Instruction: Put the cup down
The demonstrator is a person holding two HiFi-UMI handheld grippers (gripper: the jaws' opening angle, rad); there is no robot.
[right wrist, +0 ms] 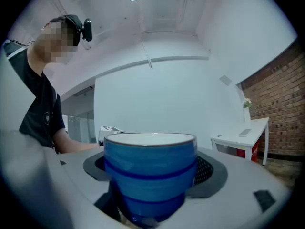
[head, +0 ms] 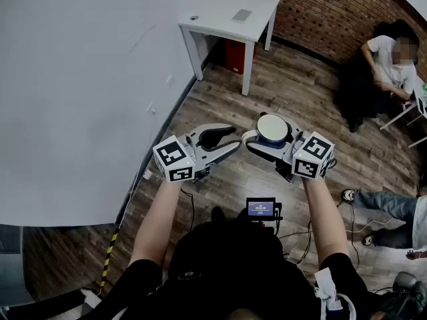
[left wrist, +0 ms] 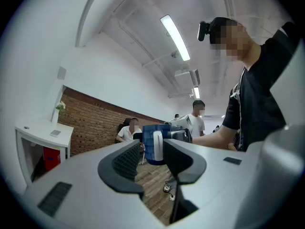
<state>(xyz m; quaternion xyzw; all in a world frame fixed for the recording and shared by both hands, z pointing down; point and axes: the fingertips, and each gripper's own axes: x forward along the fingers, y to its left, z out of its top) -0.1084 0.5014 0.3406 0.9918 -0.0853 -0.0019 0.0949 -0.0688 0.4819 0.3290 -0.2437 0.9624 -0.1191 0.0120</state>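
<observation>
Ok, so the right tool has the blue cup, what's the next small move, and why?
Probably carry the blue cup forward toward the white table, kept level. The right tool grips it upright in mid-air, with only wooden floor beneath; the left tool is open and empty.

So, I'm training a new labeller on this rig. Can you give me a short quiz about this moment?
1. True or false: the left gripper has its jaws apart with nothing gripped.
2. The blue cup is held by: A the left gripper; B the right gripper; C neither gripper.
3. What colour is the cup's inside?

Key: 1 true. 2 B. 3 white.
</observation>
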